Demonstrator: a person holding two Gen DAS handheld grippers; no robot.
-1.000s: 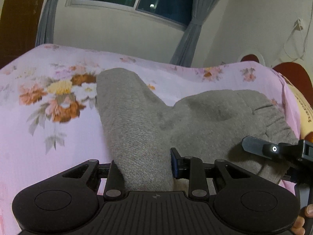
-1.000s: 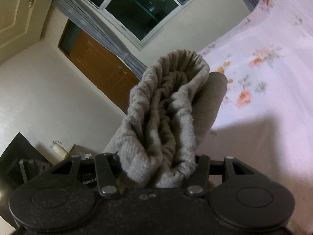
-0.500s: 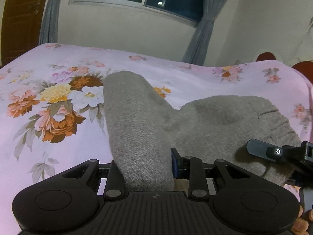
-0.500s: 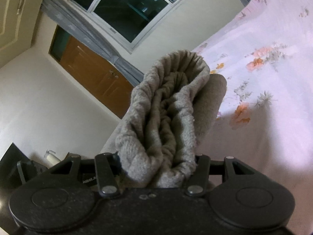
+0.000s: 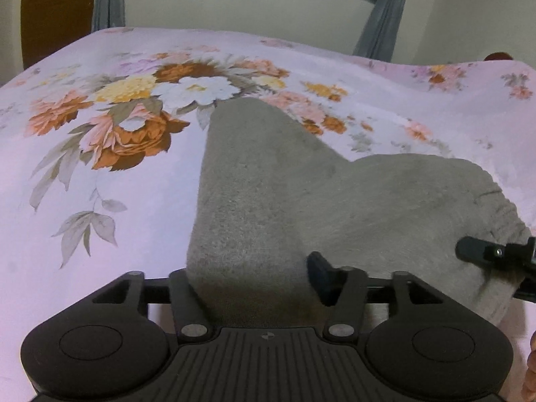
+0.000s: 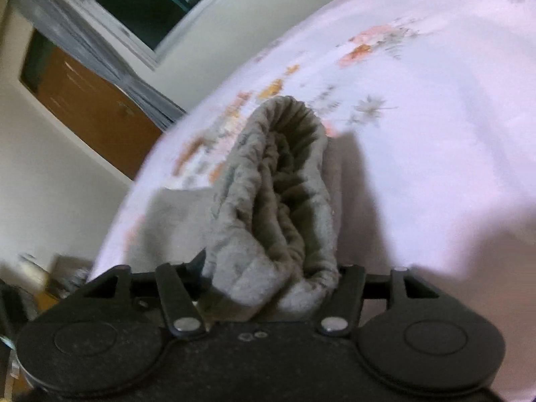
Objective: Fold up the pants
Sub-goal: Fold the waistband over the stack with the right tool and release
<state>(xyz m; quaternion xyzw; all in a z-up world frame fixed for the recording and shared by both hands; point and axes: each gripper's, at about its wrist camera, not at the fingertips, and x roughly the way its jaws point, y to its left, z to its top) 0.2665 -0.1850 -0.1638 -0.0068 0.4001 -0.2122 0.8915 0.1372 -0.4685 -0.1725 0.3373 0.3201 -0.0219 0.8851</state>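
Grey knit pants [image 5: 284, 194] lie across the pink floral bed sheet [image 5: 100, 201], one leg reaching toward the flowers. My left gripper [image 5: 249, 274] is low over the near end of that leg. Its jaws are opening; the cloth sits loosely between them and no longer looks pinched. A finger of the right gripper [image 5: 485, 254] shows at the waistband on the right. In the right wrist view the bunched elastic waistband [image 6: 278, 174] fills the right gripper [image 6: 271, 268]. Those jaws are opening too, though both fingers still touch the bunched cloth.
The bed sheet [image 6: 435, 134] spreads wide to the right of the waistband. Behind the bed are a dark window [image 6: 150, 3], grey curtains [image 5: 385, 16] and a brown door [image 6: 90, 110]. Blurred clutter [image 6: 50, 278] lies off the bed's left edge. A fingertip [image 5: 531, 372] shows at the frame edge.
Both grippers came down toward the bed with the pants, and the views tilted downward. The left fingers now stand wider around the leg. The waistband has sunk onto the sheet.
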